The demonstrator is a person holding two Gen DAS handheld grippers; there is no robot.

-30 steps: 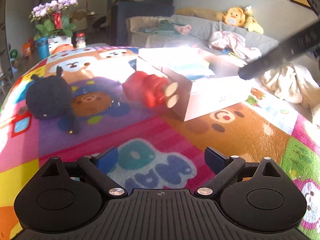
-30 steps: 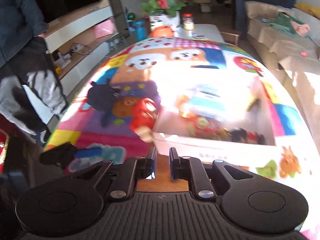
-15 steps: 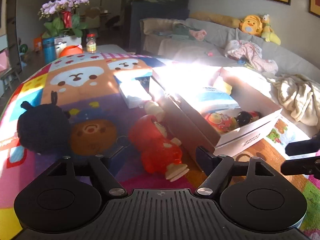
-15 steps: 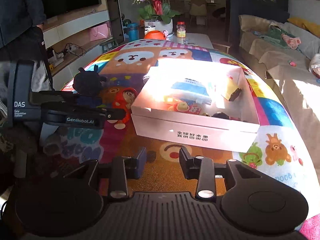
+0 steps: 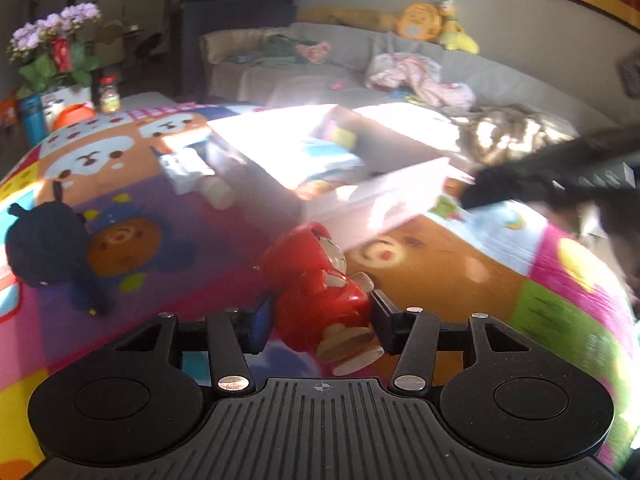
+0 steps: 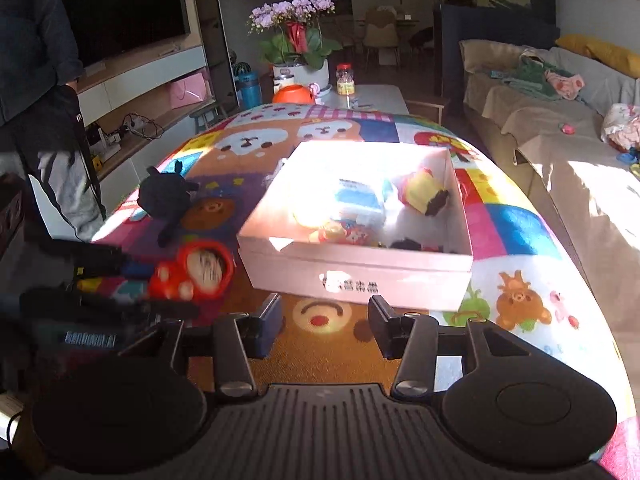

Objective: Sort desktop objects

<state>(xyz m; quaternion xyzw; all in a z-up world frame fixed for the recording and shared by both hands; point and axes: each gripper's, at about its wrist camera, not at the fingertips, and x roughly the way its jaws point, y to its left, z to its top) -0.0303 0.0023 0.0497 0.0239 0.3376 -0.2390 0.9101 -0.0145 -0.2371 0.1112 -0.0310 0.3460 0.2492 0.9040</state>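
The left hand-held gripper (image 5: 322,322) tilts downward, its jaws closing with a red toy figure (image 5: 320,288) between them; both pads (image 5: 260,320) appear to meet its sides. The right hand-held gripper (image 6: 326,326) also angles down, jaws opening with nothing between them, fingers (image 6: 382,326) well apart.
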